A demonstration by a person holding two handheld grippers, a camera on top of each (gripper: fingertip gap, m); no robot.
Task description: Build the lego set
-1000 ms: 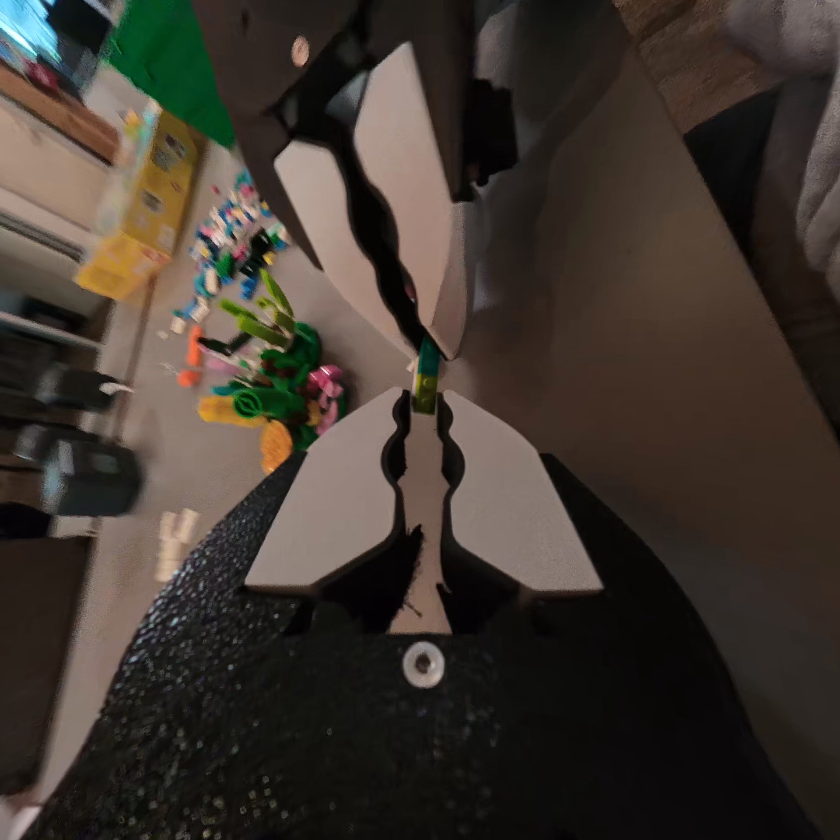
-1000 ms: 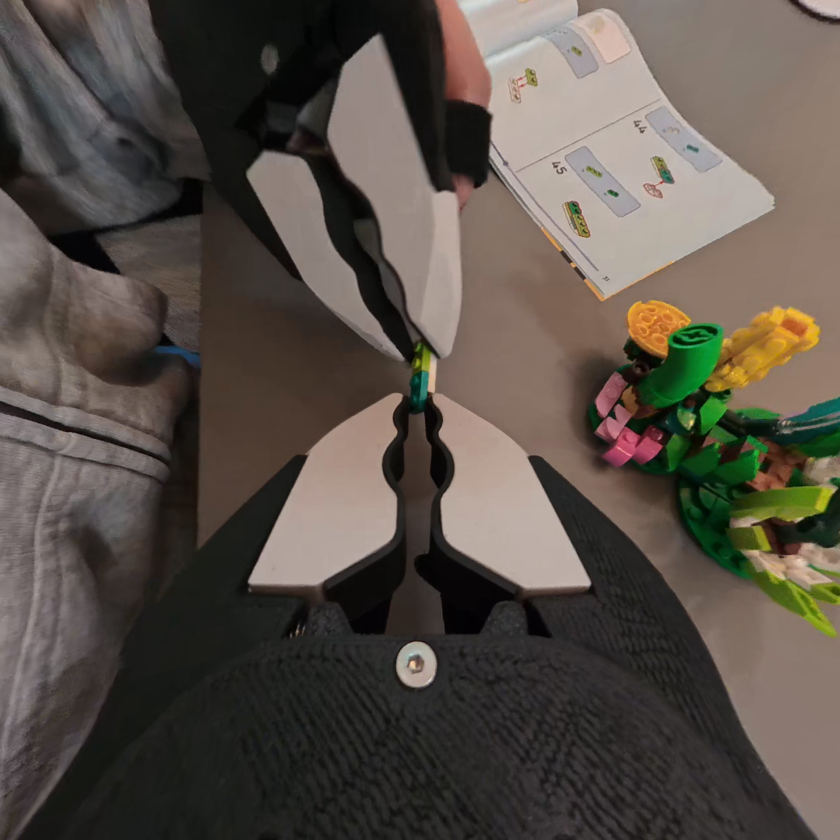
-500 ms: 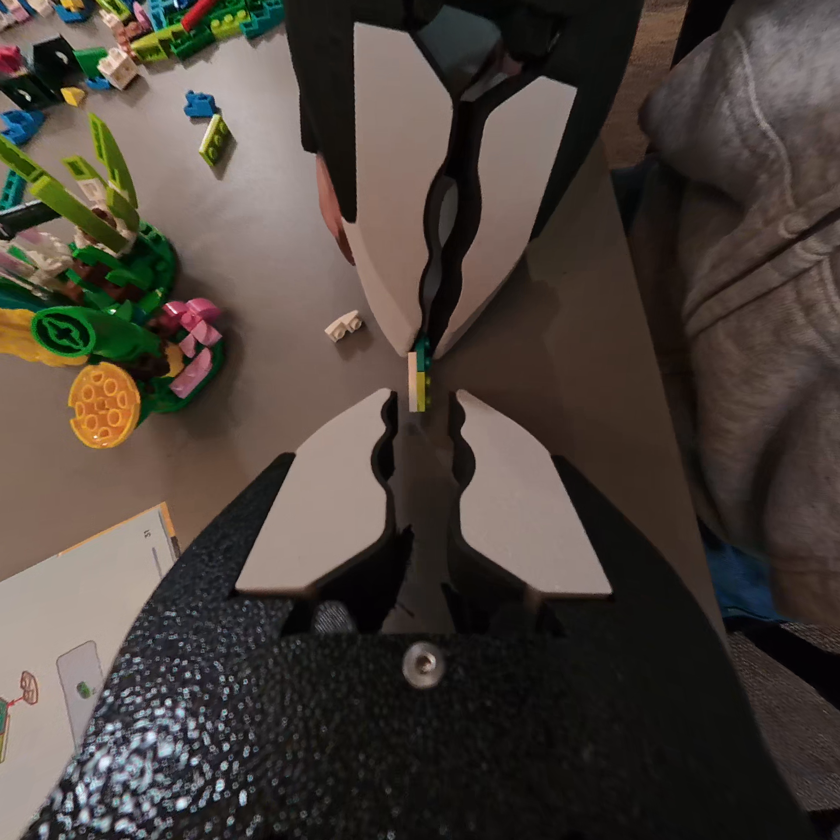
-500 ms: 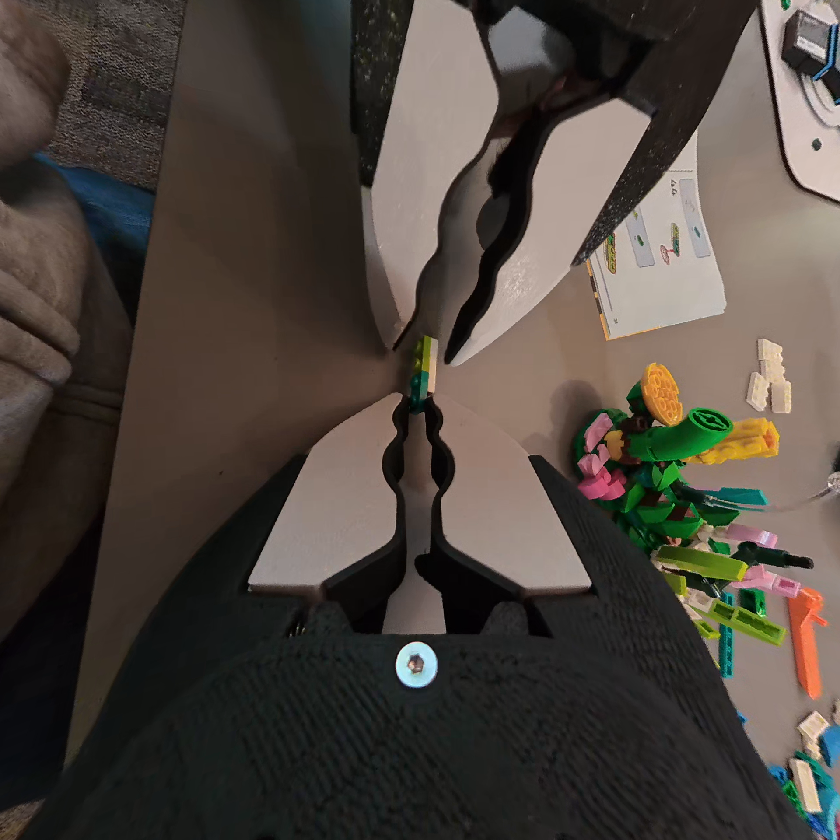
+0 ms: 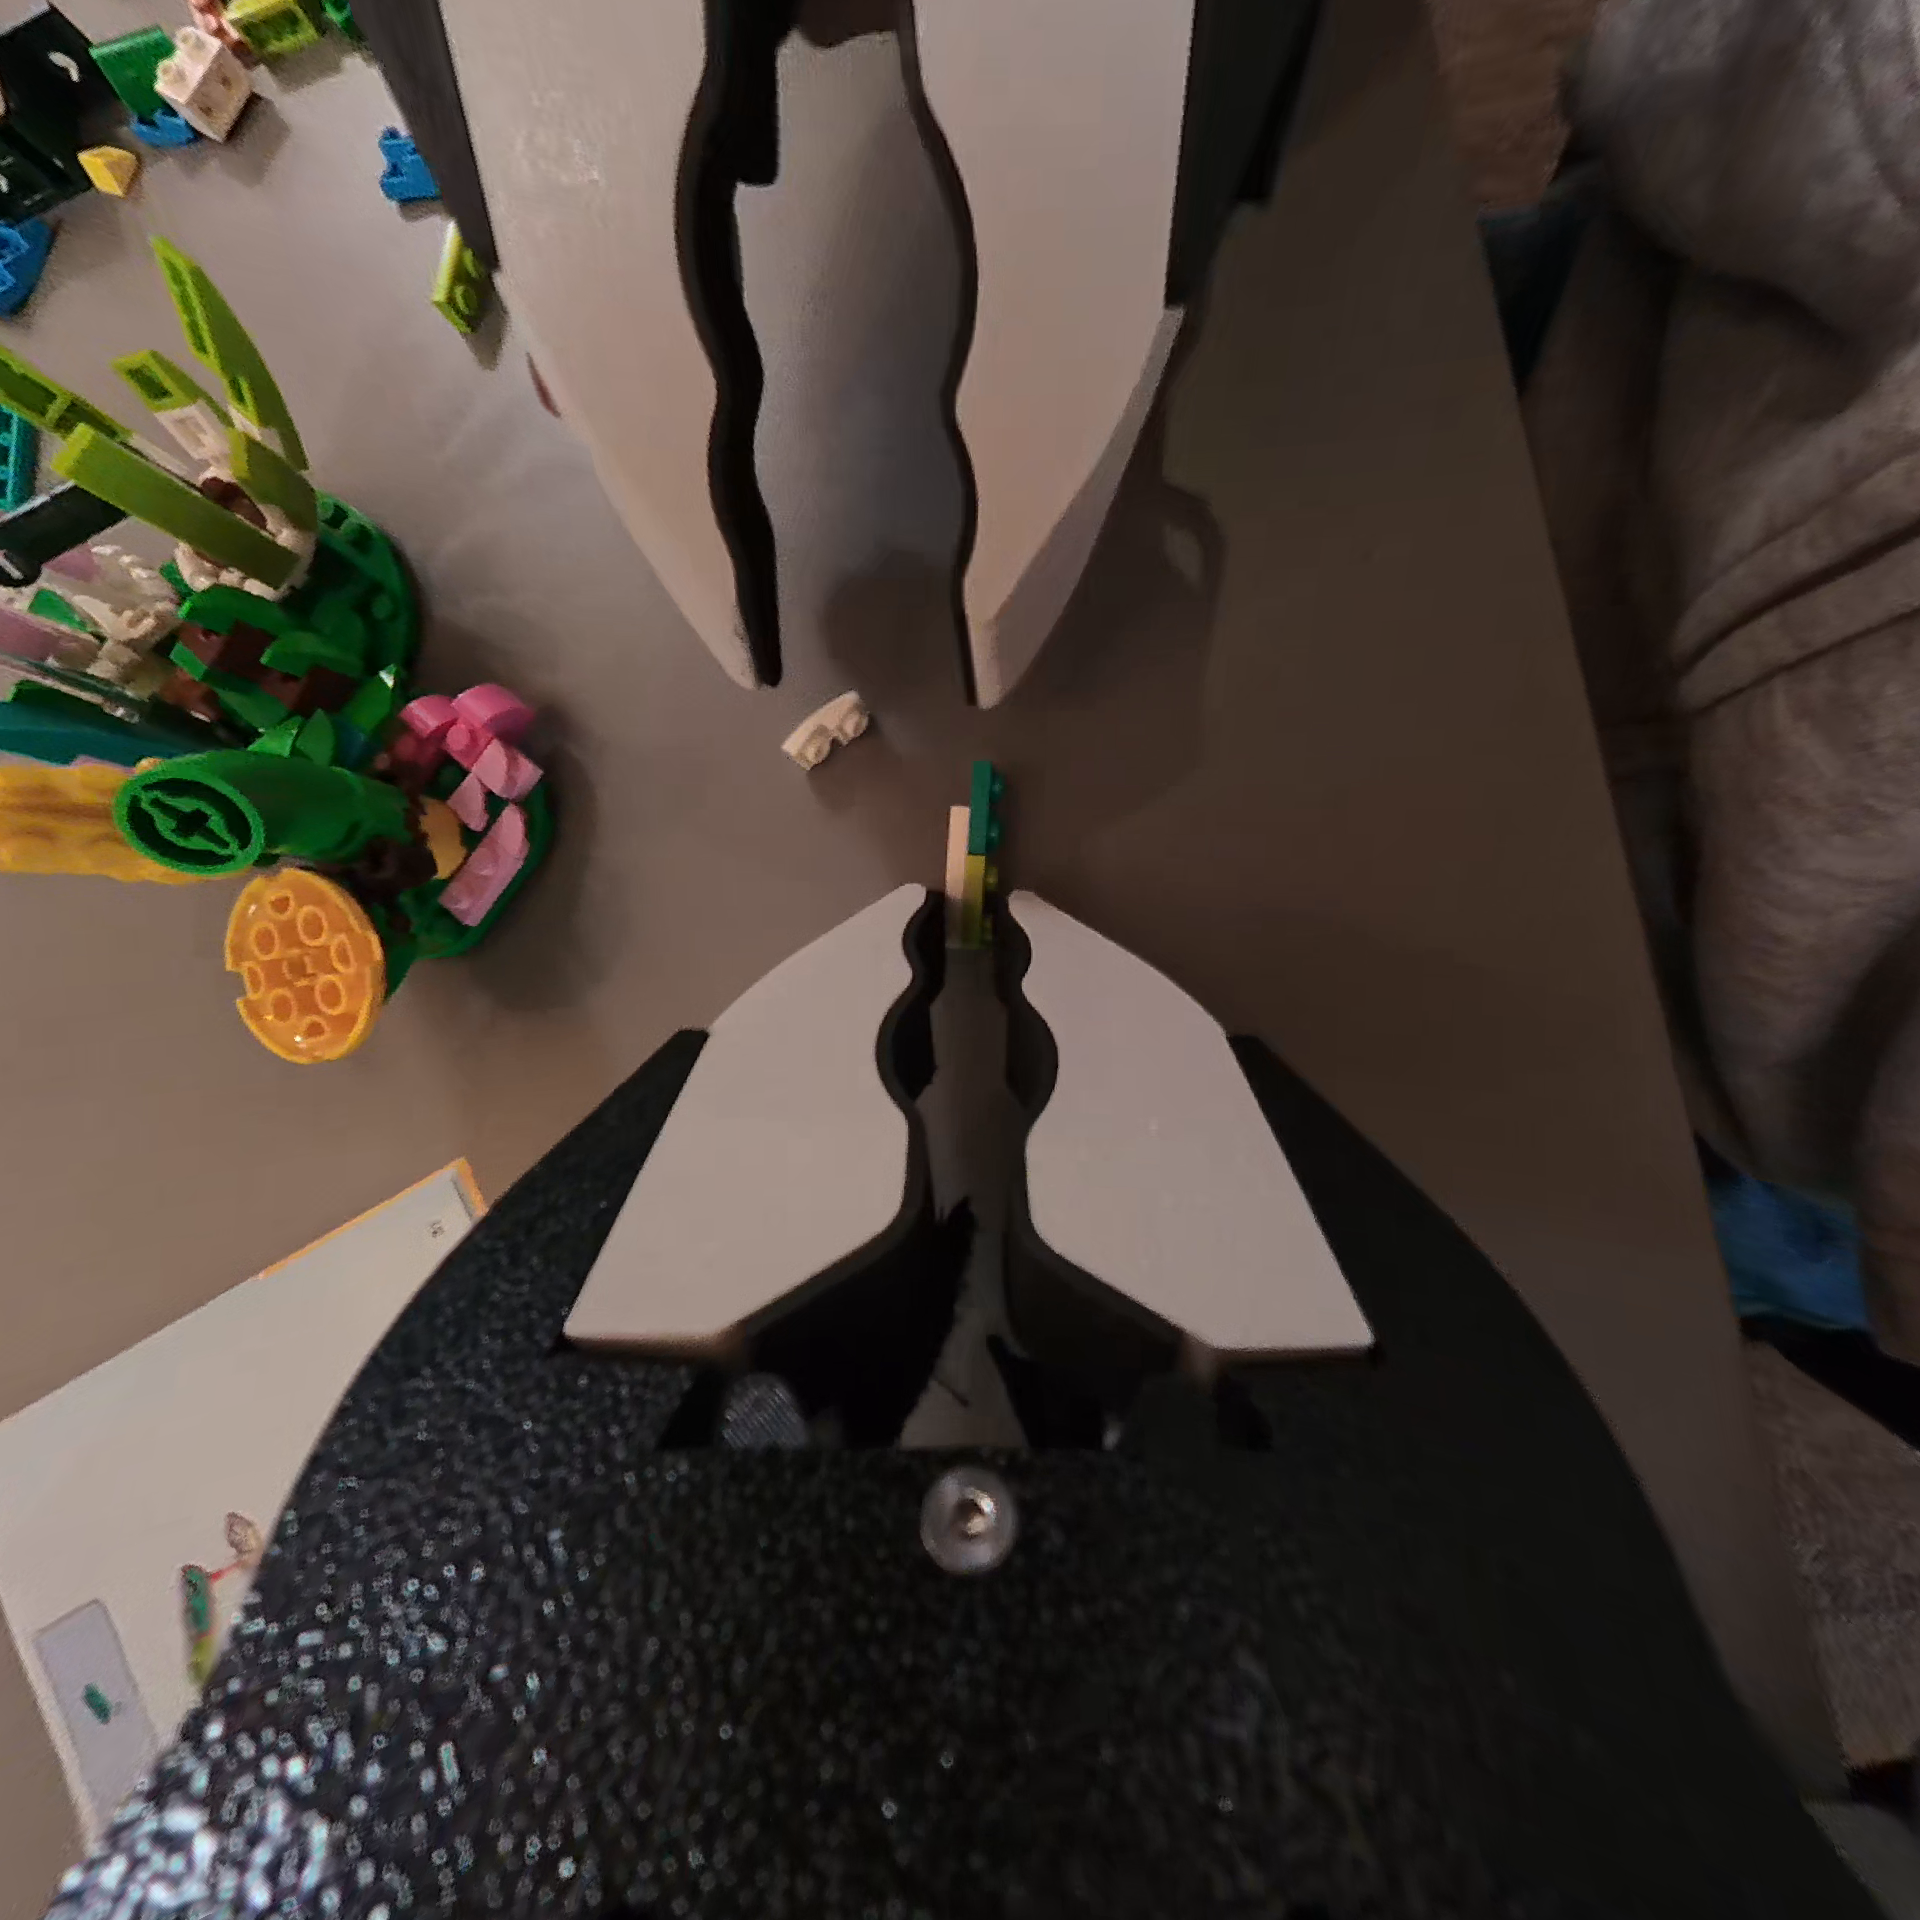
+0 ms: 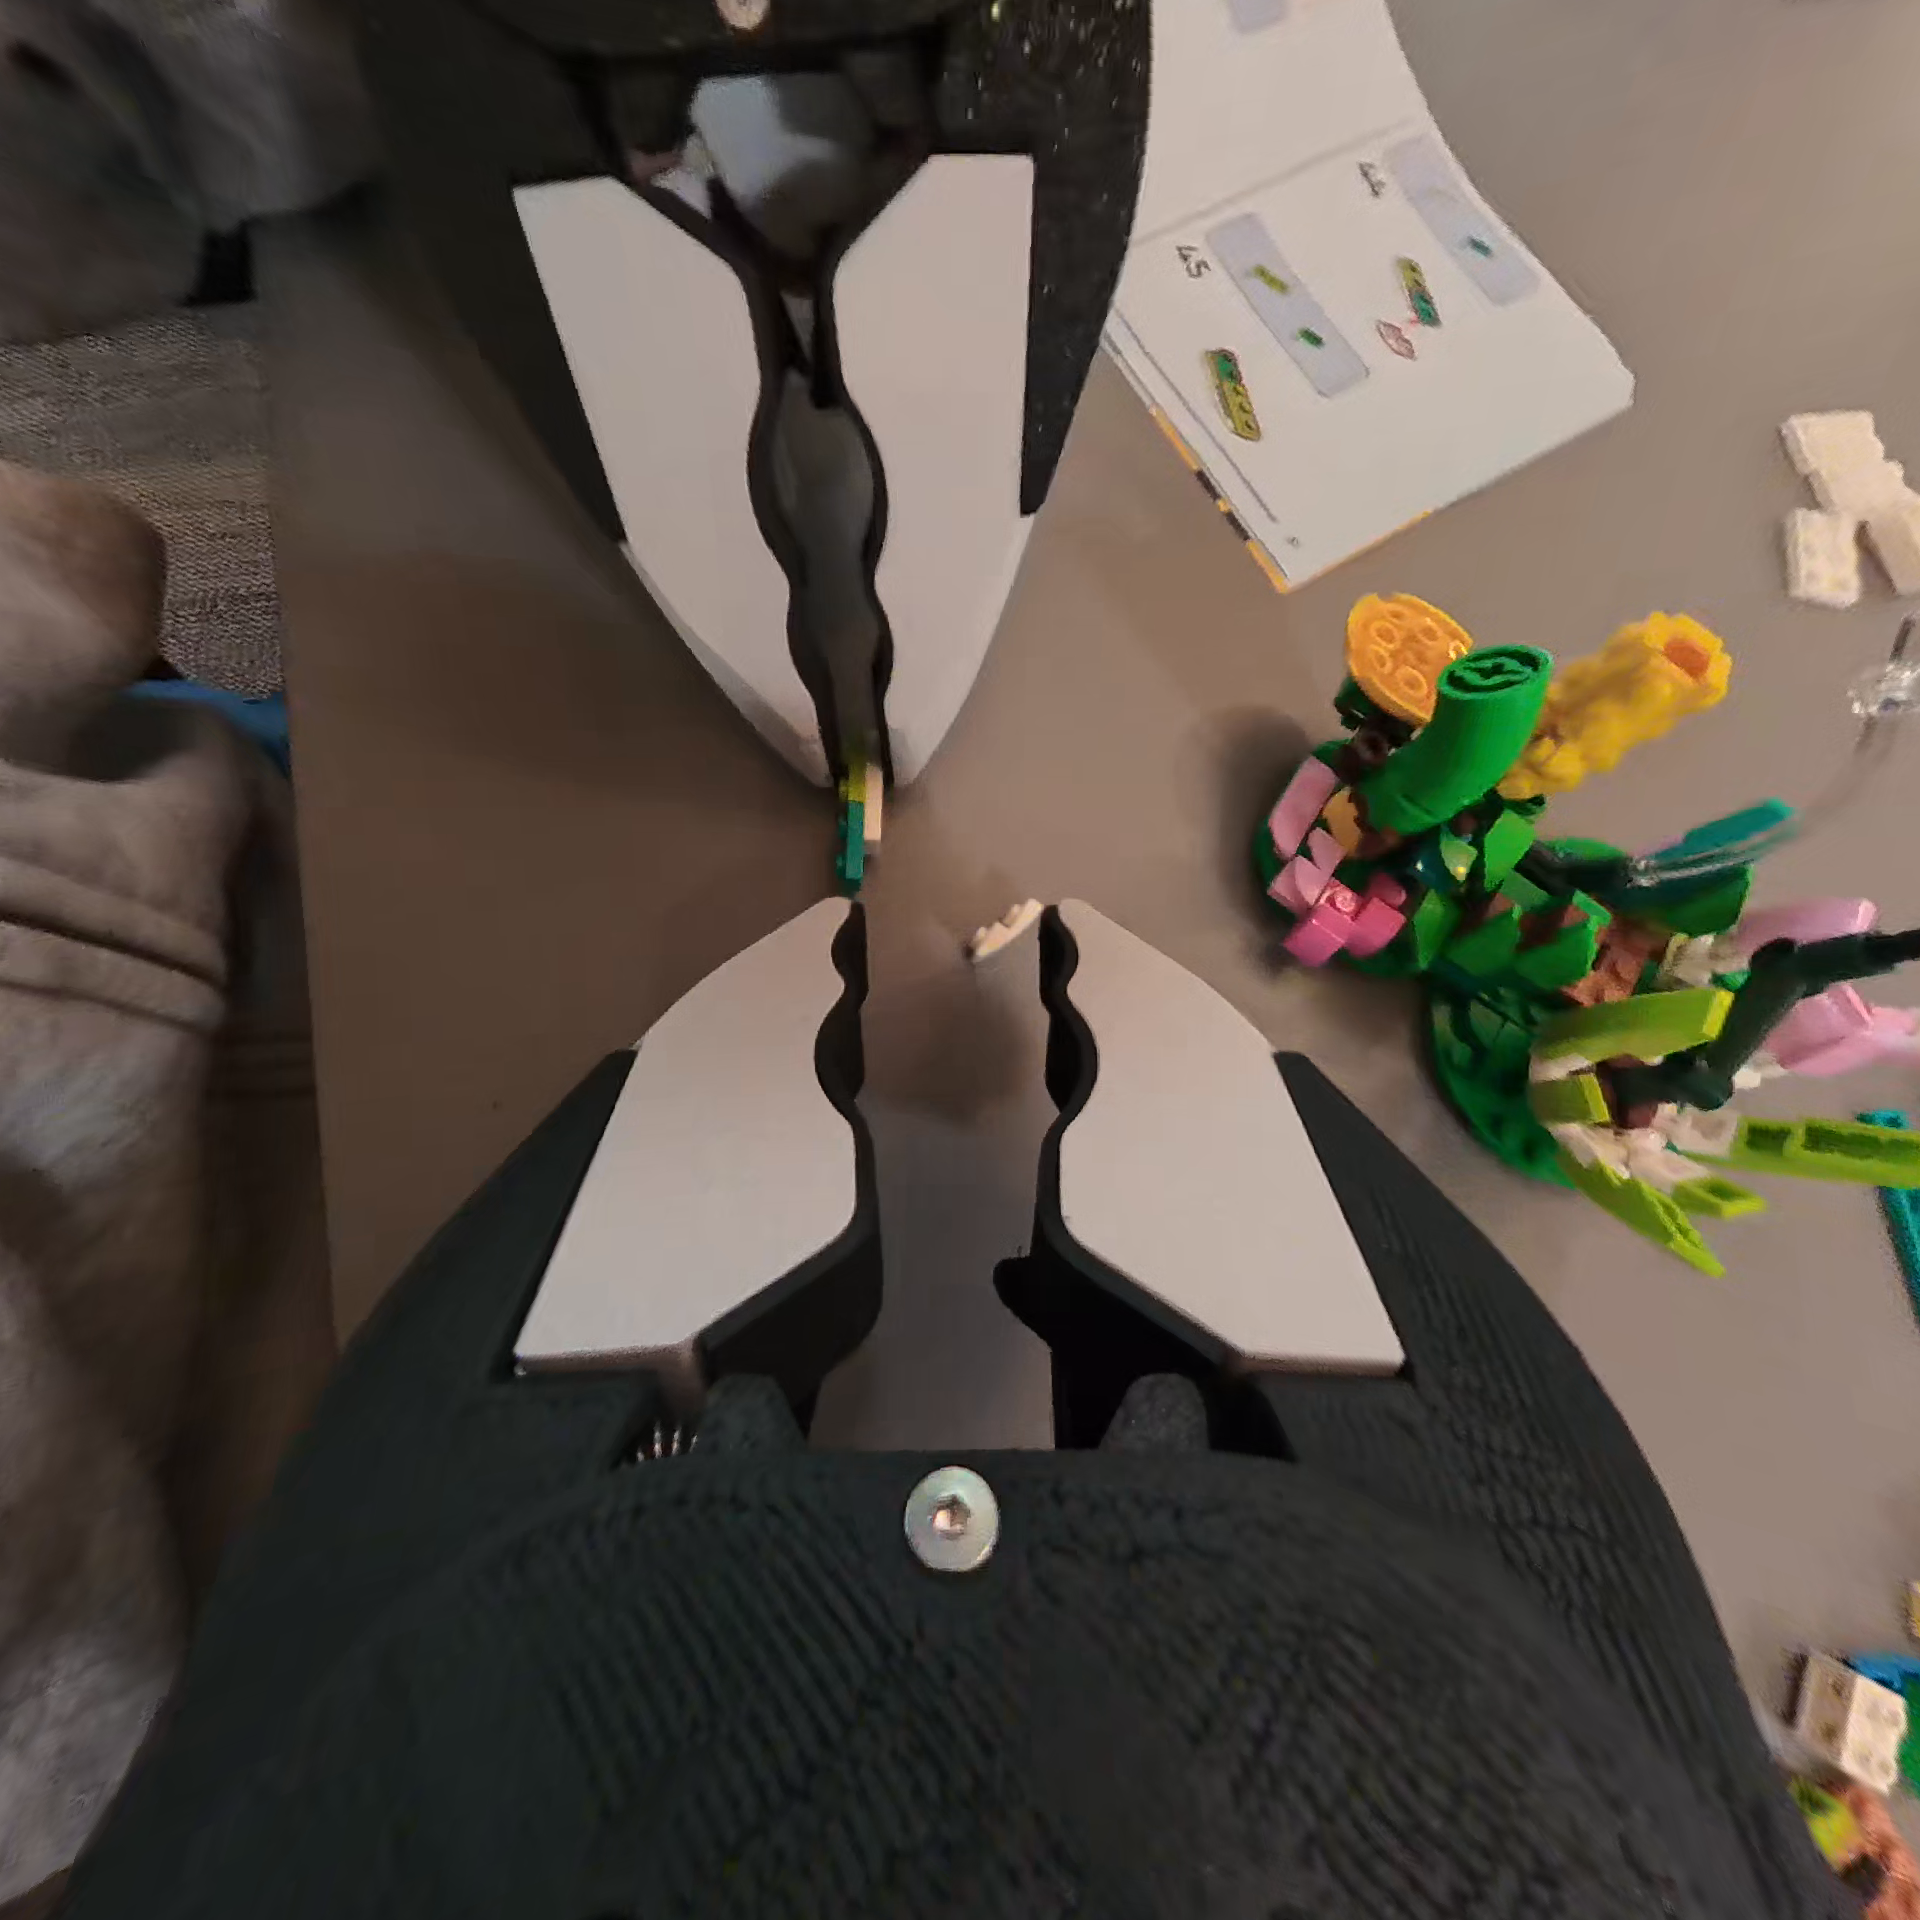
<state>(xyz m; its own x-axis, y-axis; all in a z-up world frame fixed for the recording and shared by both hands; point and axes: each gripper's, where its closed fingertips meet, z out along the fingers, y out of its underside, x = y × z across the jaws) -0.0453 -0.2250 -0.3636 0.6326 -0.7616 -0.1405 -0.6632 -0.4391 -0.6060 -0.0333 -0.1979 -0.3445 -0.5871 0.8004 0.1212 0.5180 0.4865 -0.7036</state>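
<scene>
Green-lime-cream plate stack [image 5: 975, 854] pinched edge-on by left claw [image 5: 966, 902]; right claw [image 6: 948, 909] gapes empty.

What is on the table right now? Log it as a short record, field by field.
left hand-held gripper: shut on the small brick stack
right hand-held gripper: open, holding nothing
brick stack: white, lime and dark green plates, clear of the right gripper's tips
loose white piece: lying on the grey table between the two grippers
flower model: on the table, untouched
instruction booklet: lying open
</scene>
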